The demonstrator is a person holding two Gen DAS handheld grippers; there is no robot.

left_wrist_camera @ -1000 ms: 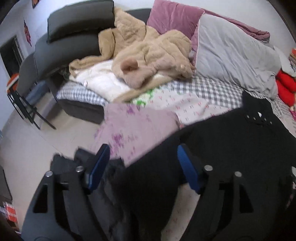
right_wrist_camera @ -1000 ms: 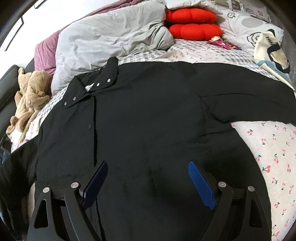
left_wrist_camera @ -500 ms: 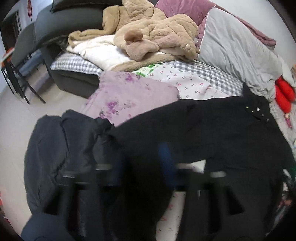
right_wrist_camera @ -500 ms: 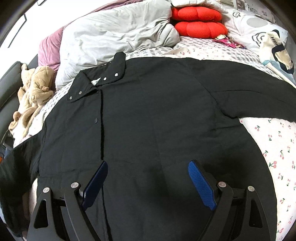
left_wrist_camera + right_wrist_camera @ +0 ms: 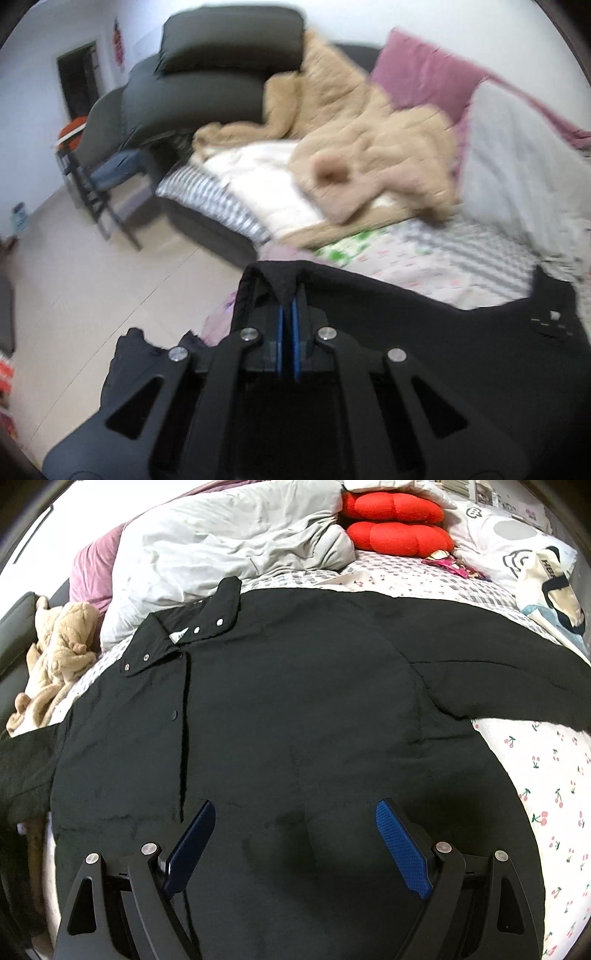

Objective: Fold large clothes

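The black coat (image 5: 295,709) lay spread, front up, on the bed (image 5: 546,775). The left tongs (image 5: 287,314) had clamped shut on its sleeve end; the right tongs (image 5: 295,834) hung wide open above the hem, holding nothing. Carrying the sleeve flat across the chest would fold cleanest.

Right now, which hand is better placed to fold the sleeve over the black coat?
The left. Its fingers are already shut on a fold of the coat at its edge. The right gripper hovers open over the coat's middle, holding nothing.
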